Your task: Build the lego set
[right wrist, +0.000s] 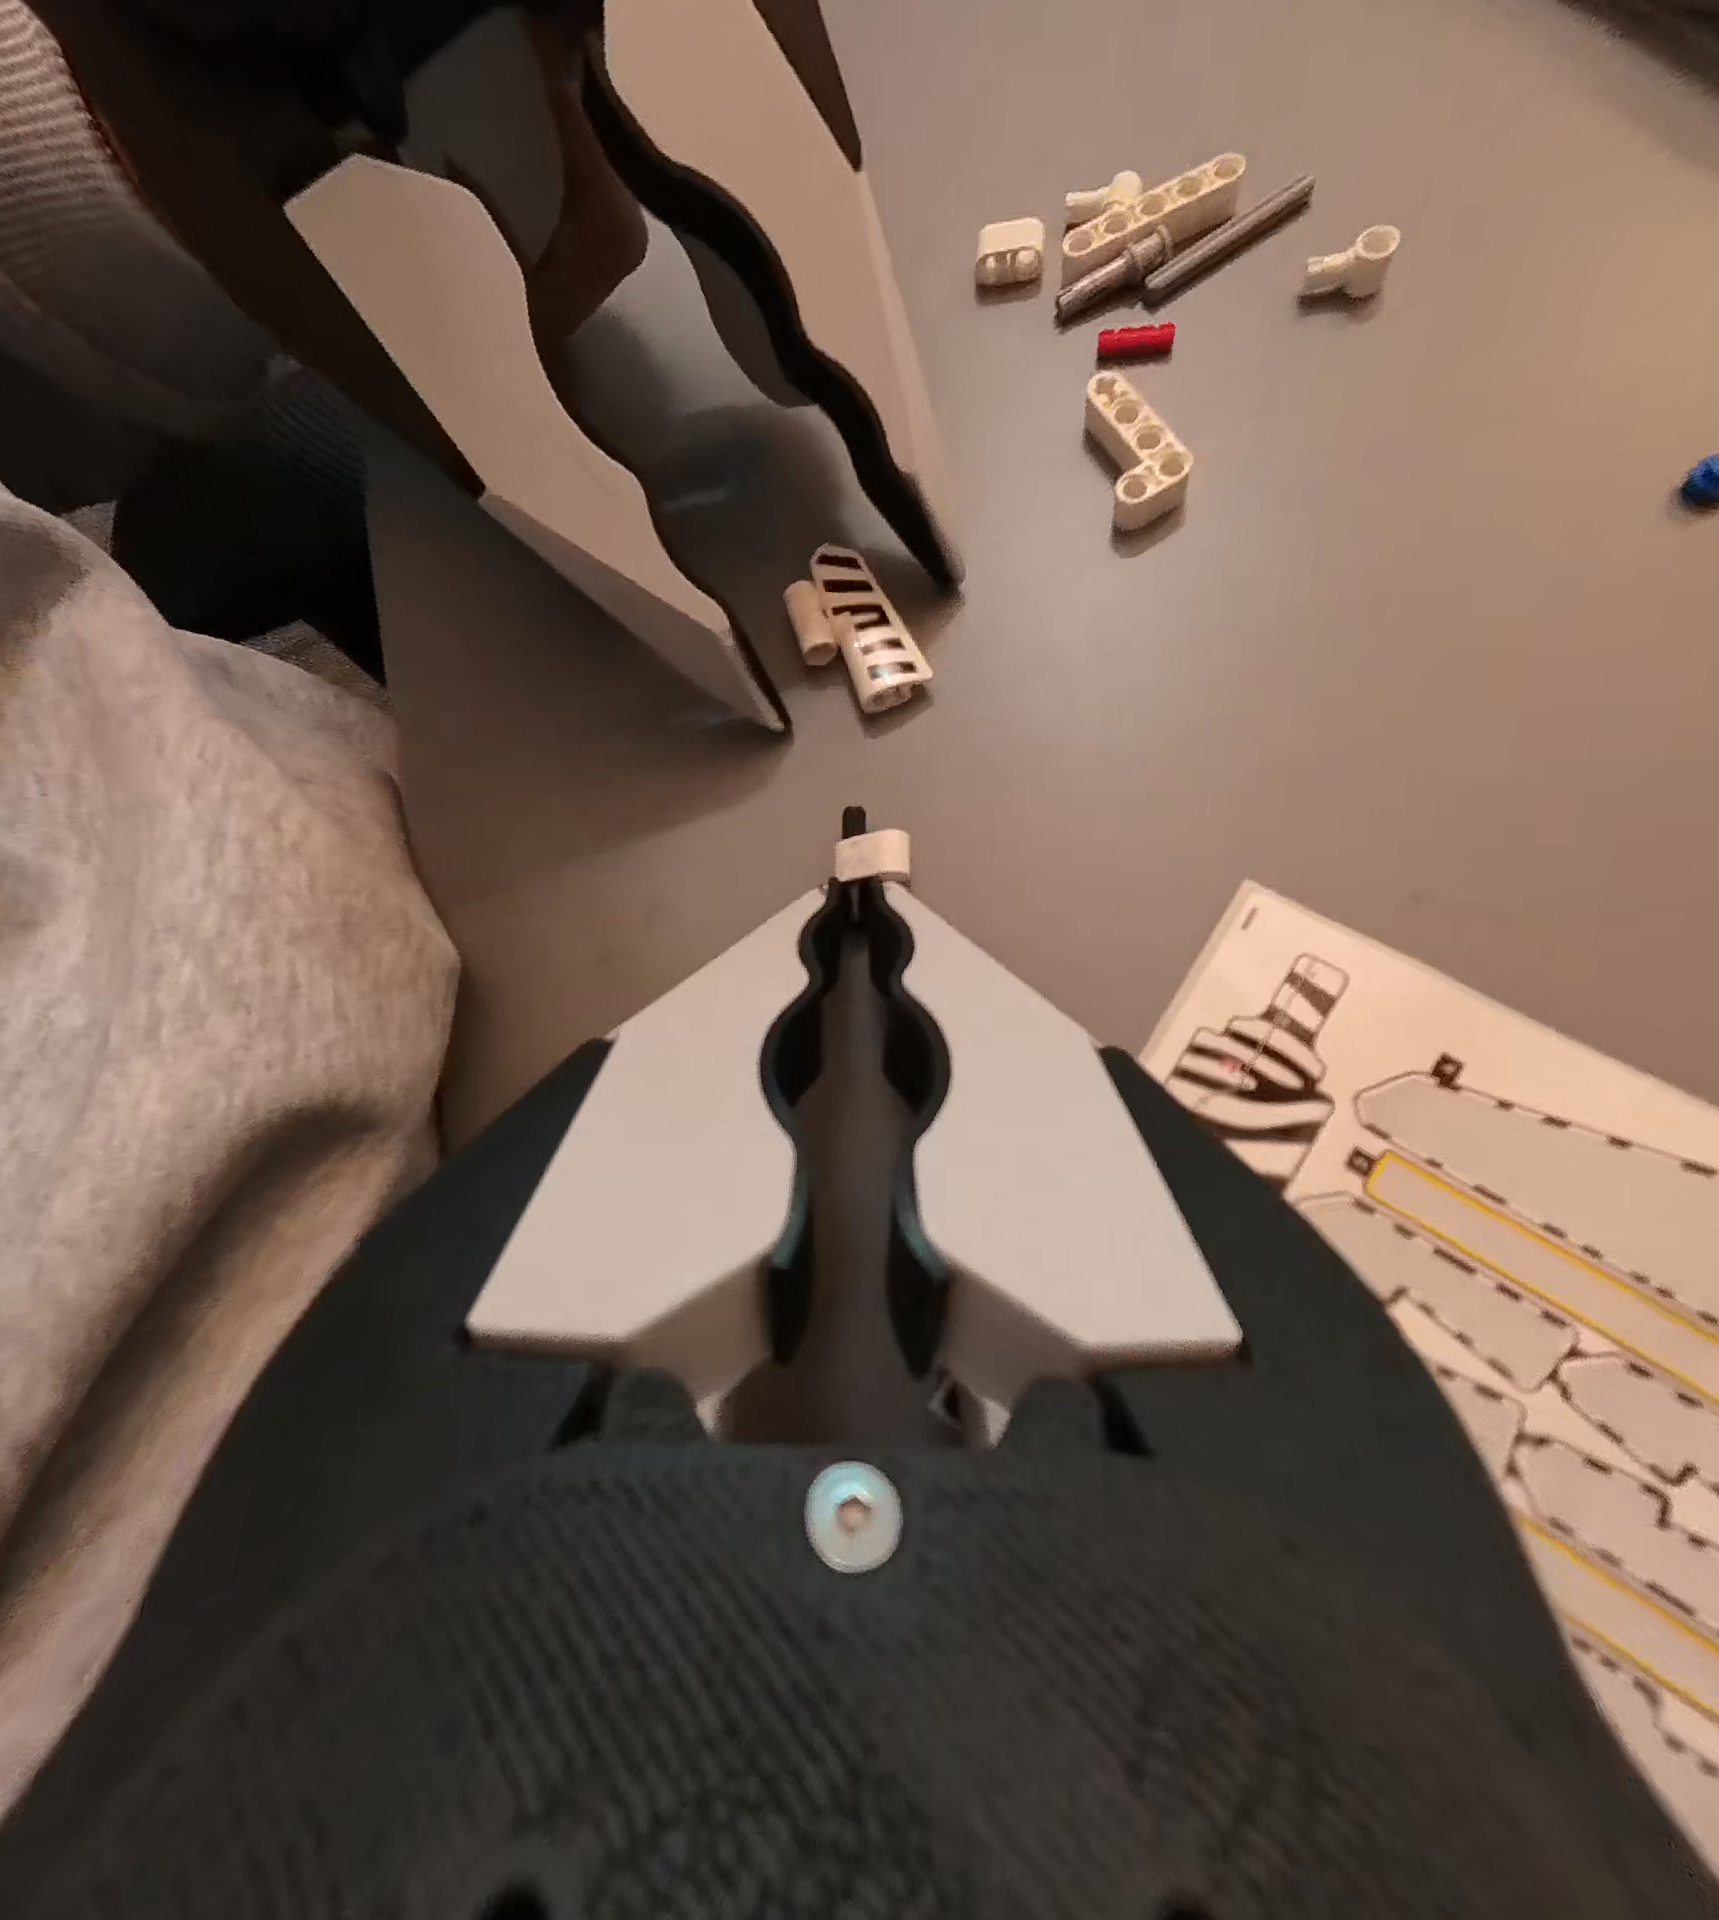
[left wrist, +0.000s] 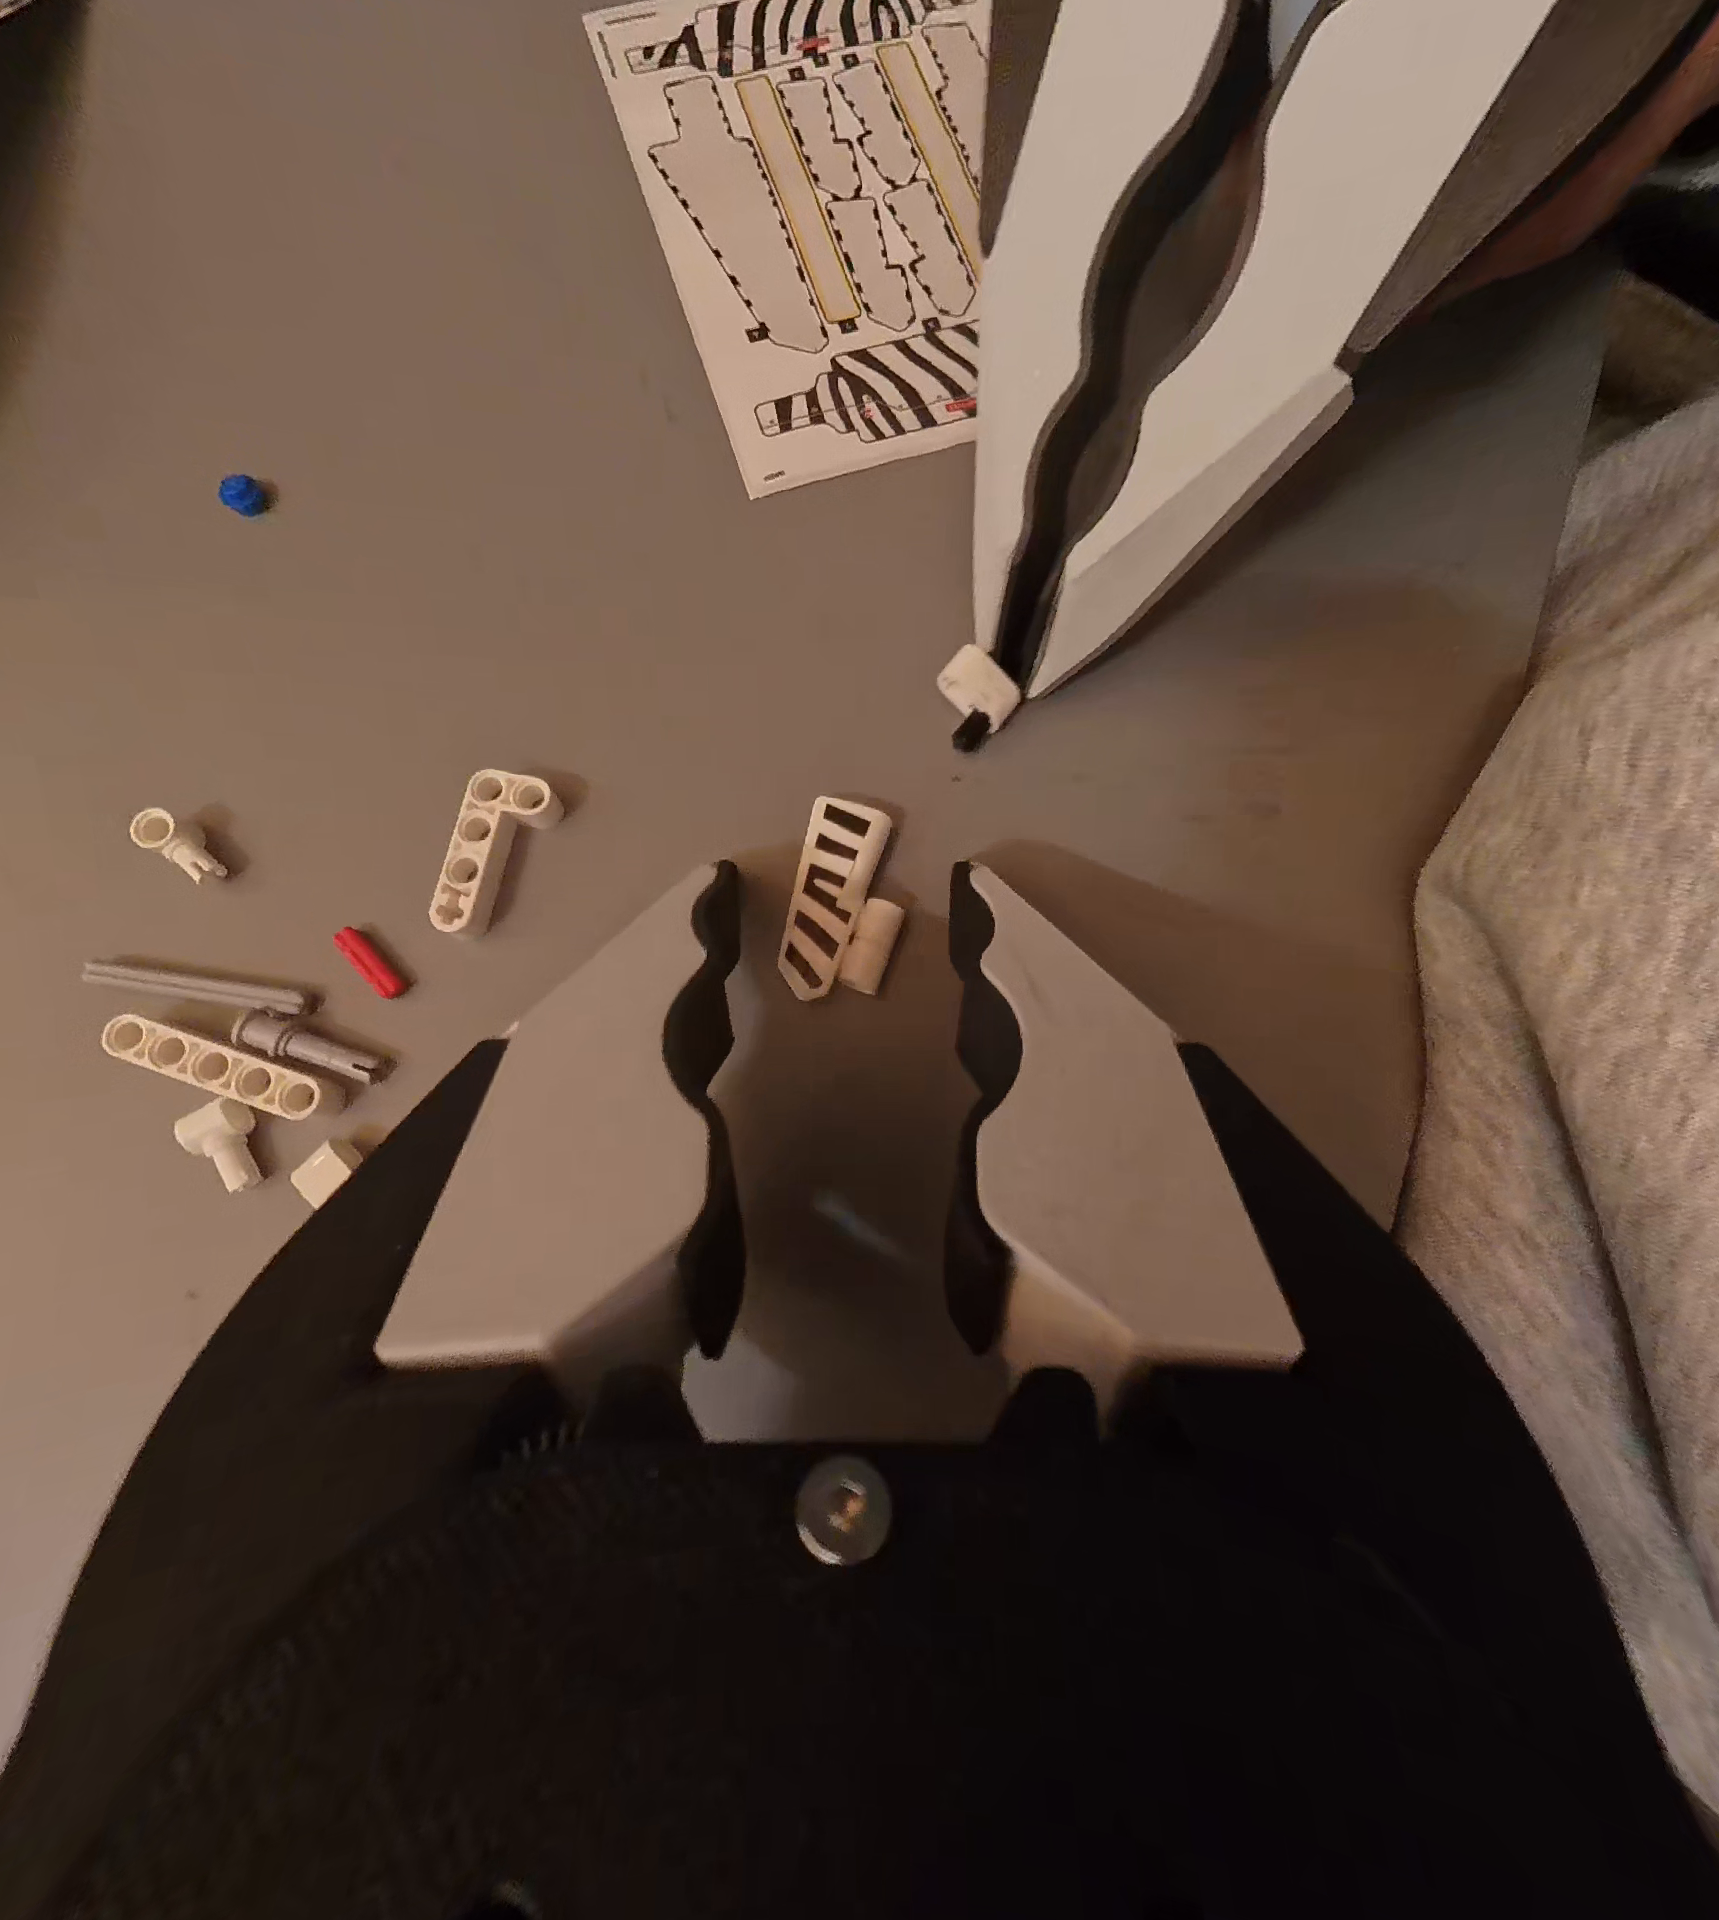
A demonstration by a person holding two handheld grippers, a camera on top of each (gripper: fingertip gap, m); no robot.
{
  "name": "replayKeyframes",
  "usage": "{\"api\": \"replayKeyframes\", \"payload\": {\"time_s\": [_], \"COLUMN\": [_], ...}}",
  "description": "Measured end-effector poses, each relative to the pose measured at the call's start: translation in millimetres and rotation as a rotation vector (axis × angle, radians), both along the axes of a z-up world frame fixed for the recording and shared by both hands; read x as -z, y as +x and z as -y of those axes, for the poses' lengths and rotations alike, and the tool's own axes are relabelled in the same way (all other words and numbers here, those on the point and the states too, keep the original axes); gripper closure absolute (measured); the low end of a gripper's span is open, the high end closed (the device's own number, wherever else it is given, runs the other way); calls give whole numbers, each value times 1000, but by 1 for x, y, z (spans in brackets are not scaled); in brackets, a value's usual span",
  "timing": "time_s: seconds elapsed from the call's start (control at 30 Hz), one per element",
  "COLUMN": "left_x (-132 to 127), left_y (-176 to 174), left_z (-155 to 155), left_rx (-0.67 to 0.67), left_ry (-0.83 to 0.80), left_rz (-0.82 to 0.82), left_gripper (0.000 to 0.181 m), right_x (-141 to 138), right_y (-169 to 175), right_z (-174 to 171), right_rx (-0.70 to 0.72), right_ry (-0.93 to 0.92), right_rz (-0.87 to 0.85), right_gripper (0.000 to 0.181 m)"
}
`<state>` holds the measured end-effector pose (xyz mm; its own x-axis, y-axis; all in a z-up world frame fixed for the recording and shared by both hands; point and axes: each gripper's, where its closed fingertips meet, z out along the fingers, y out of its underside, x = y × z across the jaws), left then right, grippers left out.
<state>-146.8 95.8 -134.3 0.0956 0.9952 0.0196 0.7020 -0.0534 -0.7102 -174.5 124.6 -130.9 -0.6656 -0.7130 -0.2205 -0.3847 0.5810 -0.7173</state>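
In the lower centre of its own view, the right tool (right wrist: pixel 870 883) pinches a small white piece with a black pin (right wrist: pixel 870 854). Beyond it, the left tool (right wrist: pixel 855 655) stands spread around the striped piece (right wrist: pixel 870 634) on the grey bench (right wrist: pixel 1354 727). Loose white beams (right wrist: pixel 1135 452) lie at upper right.

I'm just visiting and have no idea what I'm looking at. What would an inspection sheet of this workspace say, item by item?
Surface: grey table, matte, bare between parts.
Job's things: striped panel piece ahead of the left gripper; white L-beam, long white beam, grey axles, red pin, blue stud lying loose.
Clutter: sticker sheet flat on the table.
Grippers: left gripper open, empty; right gripper shut on small white connector with a black pin.
Cables: nothing seen.
Surroundings: grey knit fabric along the table's edge.
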Motion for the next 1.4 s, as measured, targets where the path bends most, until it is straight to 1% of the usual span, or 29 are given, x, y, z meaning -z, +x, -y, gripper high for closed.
{"api": "replayKeyframes", "payload": {"time_s": [0.1, 0.23, 0.63, 0.9, 1.17, 1.33, 1.4], "left_x": [0, 0, 0, 0, 0, 0, 0], "left_y": [-2, -4, -4, -5, -5, -6, -6], "left_z": [1, 0, -4, -4, -4, -6, -6], "left_rx": [13, 45, 81, 97, 96, 115, 117], "left_ry": [10, 23, 85, 107, 67, 97, 96], "left_rz": [0, 0, 7, 11, 4, 5, 4], "left_gripper": [146, 165, 166, 166, 167, 167, 168], "right_x": [0, 0, -2, -2, -2, -1, -1], "right_y": [1, 3, 11, 11, 11, 12, 12], "right_z": [7, 13, 15, 16, 17, 17, 18], "right_rx": [-28, -86, -210, -214, -172, -220, -233], "right_ry": [13, 75, 280, 359, 387, 395, 419], "right_rz": [16, 68, 206, 257, 265, 209, 217], "right_gripper": [178, 178, 178, 178, 179, 179, 179]}}
